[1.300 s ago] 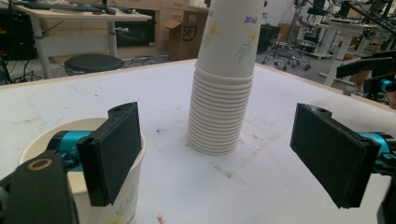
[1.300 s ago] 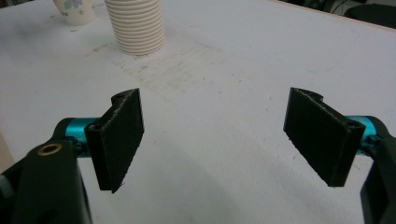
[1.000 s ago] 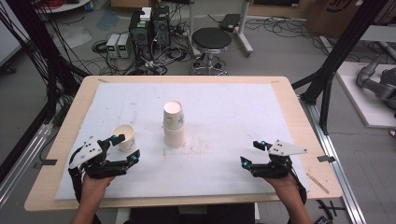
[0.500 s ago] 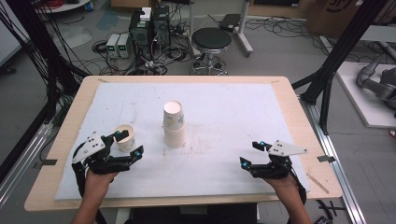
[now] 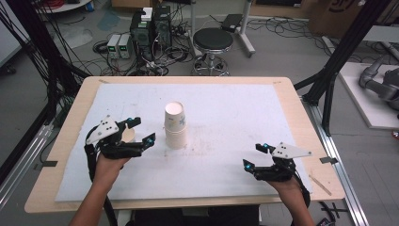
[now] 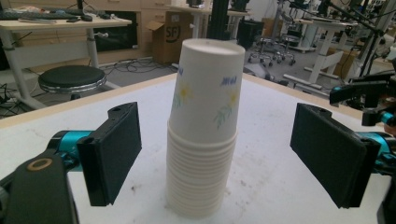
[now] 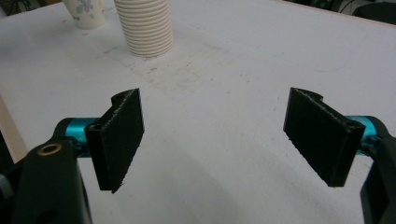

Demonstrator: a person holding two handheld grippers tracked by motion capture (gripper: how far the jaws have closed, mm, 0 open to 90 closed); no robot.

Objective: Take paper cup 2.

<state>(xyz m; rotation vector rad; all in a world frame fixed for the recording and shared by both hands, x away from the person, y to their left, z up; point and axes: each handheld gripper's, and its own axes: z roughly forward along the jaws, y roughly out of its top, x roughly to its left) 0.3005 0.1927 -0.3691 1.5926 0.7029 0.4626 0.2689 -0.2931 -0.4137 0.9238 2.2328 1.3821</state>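
Note:
A stack of upside-down white paper cups (image 5: 175,125) with flower prints stands mid-table on the white mat (image 5: 226,108). My left gripper (image 5: 143,129) hovers just left of the stack, open and holding nothing. In the left gripper view the stack (image 6: 203,135) stands ahead of the wide-apart jaws, untouched. A single upright cup (image 5: 127,135) sits behind the left gripper, partly hidden by it. My right gripper (image 5: 252,155) rests open near the front right of the mat. In its own view the right gripper (image 7: 215,135) is over bare mat, with the stack's base (image 7: 144,28) and the single cup (image 7: 86,14) farther off.
The wooden table edge (image 5: 291,89) frames the mat. Beyond the table stand a black stool (image 5: 212,42), electronics boxes (image 5: 150,26) and floor cables. Black frame posts (image 5: 339,61) rise at both sides. There is open mat between the stack and the right gripper.
My left gripper has lifted away from the single cup and moved right toward the stack. The single cup stays where it stood. The right gripper has not moved.

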